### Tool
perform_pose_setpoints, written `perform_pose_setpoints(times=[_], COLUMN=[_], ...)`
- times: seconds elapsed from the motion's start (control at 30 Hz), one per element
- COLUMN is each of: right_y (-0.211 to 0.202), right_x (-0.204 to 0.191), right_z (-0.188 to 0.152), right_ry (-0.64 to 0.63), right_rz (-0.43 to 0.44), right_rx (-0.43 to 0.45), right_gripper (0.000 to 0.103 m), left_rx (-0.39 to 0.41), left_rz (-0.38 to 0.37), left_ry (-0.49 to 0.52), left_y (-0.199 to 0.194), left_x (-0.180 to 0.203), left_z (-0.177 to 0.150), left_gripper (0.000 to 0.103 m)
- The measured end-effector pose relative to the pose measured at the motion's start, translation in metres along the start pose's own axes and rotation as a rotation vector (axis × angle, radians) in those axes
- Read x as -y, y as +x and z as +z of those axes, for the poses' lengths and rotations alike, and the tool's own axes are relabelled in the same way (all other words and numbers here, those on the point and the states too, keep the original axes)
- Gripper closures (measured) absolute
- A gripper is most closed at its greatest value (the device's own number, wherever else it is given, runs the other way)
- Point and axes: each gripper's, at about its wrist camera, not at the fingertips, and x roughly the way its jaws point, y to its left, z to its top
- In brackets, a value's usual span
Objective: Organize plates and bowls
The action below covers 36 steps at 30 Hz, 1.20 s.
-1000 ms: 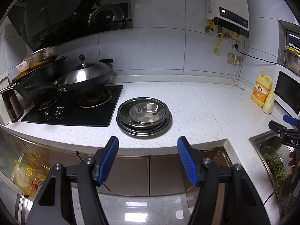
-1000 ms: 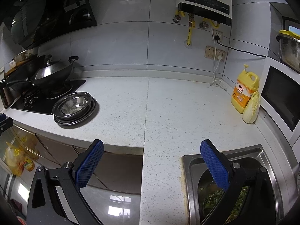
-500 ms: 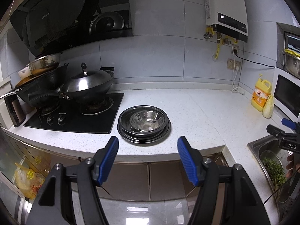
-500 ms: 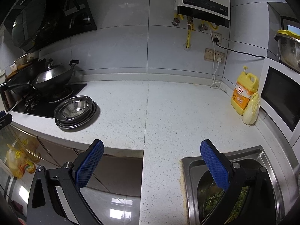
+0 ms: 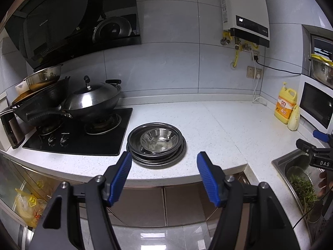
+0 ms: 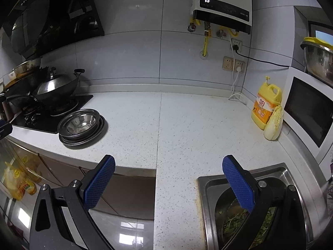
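Stack of plates (image 5: 156,158): count of plates under the bowl (image 5: 159,140) cannot be told; rims overlap. Sink (image 6: 210,187) at the counter's right end: cut by the frame's bottom edge, partly behind the right gripper (image 6: 168,183). Greens (image 6: 235,223) inside mostly hidden. Bags (image 5: 27,206) below the counter: contents unreadable. Steel basin (image 6: 318,62) on the microwave: cut off at the right edge.

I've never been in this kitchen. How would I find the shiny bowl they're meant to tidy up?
Start at the black gas hob on the left of the white countertop. Just to its right, near the counter's front edge, sits a stack of dark metal plates. The steel bowl rests on top of that stack: it is deeper and brighter than the flat plates beneath it, and much smaller than the lidded wok on the burner.
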Motion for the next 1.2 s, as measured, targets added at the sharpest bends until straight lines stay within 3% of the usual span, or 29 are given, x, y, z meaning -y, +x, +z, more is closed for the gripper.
perform_pose_setpoints(times=[0.63,1.2], right_y=[0.026,0.02], right_x=[-0.002,0.006], right_z=[-0.001,0.0], right_ry=[-0.003,-0.007], right_rz=[0.004,-0.007], right_rx=[-0.034,-0.026], right_gripper=[0.001,0.001], left_rx=[-0.055,-0.082], left_rz=[-0.01,-0.04], left_ry=[-0.023,-0.031], left_y=[0.028,0.03], left_x=[-0.002,0.003], left_z=[0.007,0.006], left_gripper=[0.04,0.04])
